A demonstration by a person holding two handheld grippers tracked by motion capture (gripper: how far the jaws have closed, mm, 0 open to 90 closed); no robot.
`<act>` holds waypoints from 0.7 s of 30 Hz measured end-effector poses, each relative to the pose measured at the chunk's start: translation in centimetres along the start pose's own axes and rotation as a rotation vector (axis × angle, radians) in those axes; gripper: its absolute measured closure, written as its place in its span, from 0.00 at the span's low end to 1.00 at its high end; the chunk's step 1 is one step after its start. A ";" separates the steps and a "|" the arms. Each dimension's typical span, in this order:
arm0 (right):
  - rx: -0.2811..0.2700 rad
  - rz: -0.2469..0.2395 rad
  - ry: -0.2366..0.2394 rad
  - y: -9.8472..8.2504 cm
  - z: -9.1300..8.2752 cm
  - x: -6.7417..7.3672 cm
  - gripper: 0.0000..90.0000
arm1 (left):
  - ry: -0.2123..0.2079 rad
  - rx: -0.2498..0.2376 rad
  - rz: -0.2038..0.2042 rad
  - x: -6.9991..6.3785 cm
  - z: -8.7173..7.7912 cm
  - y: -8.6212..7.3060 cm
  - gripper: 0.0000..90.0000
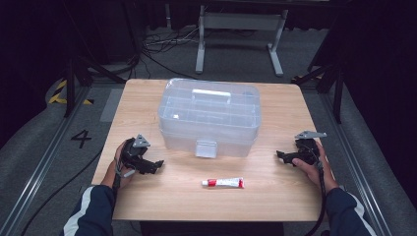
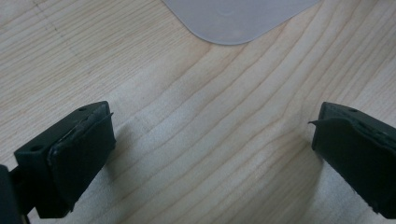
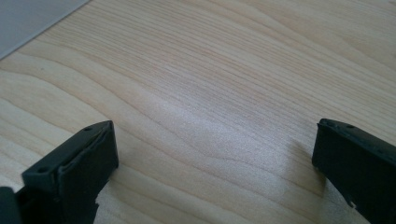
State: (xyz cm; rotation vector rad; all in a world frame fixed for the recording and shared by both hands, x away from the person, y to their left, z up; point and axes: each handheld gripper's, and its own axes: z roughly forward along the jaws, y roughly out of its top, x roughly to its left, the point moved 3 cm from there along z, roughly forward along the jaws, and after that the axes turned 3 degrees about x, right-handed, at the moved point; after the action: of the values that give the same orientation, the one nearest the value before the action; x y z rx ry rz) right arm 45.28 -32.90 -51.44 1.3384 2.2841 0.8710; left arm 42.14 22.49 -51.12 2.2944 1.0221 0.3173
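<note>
Both grippers — left (image 1: 156, 166), right (image 1: 280, 155) — rest jaws wide beside a light, soft tube (image 1: 223, 183) near the bench's (image 1: 275, 196) front edge; best pinched mid-body.

Wooden surface (image 1: 147, 98) fills mid-frame, pale grain running across it. Beyond its top edge, grey floor (image 1: 305, 54) with tangled black cables (image 1: 162, 42) and a white frame stand (image 1: 241, 29) (upper centre). A painted "4" (image 1: 81, 138) sits at left.

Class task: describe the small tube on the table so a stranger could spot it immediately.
Start at the wooden table and its big clear plastic box. In front of the box's latch, near the table's front edge, lies a tube. It alone is small, white with red ends.
</note>
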 end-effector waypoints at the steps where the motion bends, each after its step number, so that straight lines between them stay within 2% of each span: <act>1: 0.000 -0.004 0.004 0.0 0.0 0.0 0.00 | 0.000 0.000 0.001 0.0 0.0 0.0 0.00; 11: 0.001 -0.016 0.016 0.0 0.0 -0.1 0.00 | 0.003 -0.004 -0.003 -0.1 -0.3 -0.4 0.00; 12: 0.002 -0.016 0.016 0.0 0.0 -0.2 0.00 | 0.003 -0.004 0.002 0.0 -0.4 -0.4 0.00; 14: 0.001 -0.012 0.016 -0.1 -0.1 -0.2 0.01 | -0.023 -0.003 0.035 0.0 -0.4 -0.6 0.00; 15: -0.002 -0.013 0.021 -0.1 -0.2 -0.3 0.05 | -0.033 -0.004 0.043 0.0 -0.4 -0.6 0.00; 16: -0.013 -0.015 0.025 -0.1 -0.3 -0.3 0.16 | -0.039 -0.003 0.051 0.1 -0.5 -0.6 0.00; 17: -0.013 -0.015 0.025 -0.1 -0.3 -0.3 0.16 | -0.039 -0.003 0.051 0.1 -0.5 -0.6 0.00; 18: -0.051 0.004 0.033 0.1 -0.8 -0.5 0.25 | -0.045 -0.002 0.065 0.2 -0.4 -0.5 0.00; 19: -0.063 0.003 0.042 0.2 -1.1 -0.4 0.16 | -0.045 -0.002 0.065 0.2 -0.4 -0.5 0.00; 21: -0.069 -0.007 0.036 0.3 -1.4 -0.3 0.16 | -0.052 -0.002 0.068 0.2 -0.4 -0.5 0.00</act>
State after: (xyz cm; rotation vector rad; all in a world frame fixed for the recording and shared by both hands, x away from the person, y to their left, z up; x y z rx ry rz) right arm 44.88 -33.51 -50.21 1.2951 2.2626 0.9698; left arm 41.84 23.10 -51.12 2.3267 0.9183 0.2847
